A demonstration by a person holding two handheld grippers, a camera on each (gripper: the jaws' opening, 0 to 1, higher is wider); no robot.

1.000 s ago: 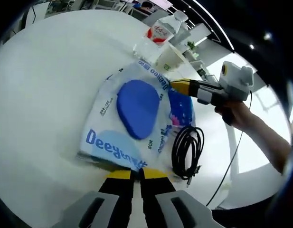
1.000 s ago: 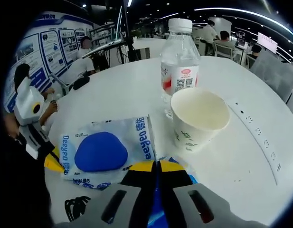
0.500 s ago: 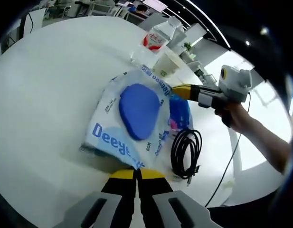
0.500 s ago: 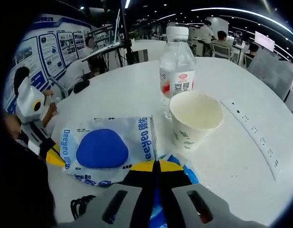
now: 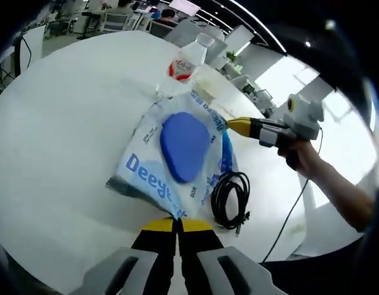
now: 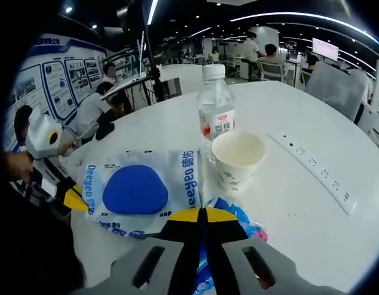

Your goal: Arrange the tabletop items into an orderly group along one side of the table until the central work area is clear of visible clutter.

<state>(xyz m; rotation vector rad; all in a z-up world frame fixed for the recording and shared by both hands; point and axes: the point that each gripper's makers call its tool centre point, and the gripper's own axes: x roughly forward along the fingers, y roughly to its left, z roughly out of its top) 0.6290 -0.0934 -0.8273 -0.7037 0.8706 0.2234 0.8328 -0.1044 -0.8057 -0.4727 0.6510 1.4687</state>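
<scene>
Tissue pack [image 5: 177, 157]: white, blue oval, blue lettering; both grippers' jaws pinch its opposite edges.

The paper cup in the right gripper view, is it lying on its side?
No, the paper cup stands upright on the table, its open mouth up, beside the water bottle.

Clear plastic water bottle [image 6: 215, 109] and white paper cup [image 6: 237, 161] stand touching, blocking beyond the white-blue tissue pack [image 6: 139, 192]. Coiled black cable [image 5: 229, 200] lies beside the pack. Round white table [image 5: 60, 129] is bare toward its far edge.

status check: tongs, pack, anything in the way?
Both tongs shut on tissue pack, one per end. Cable coil, paper cup, water bottle crowd close beside it.
</scene>
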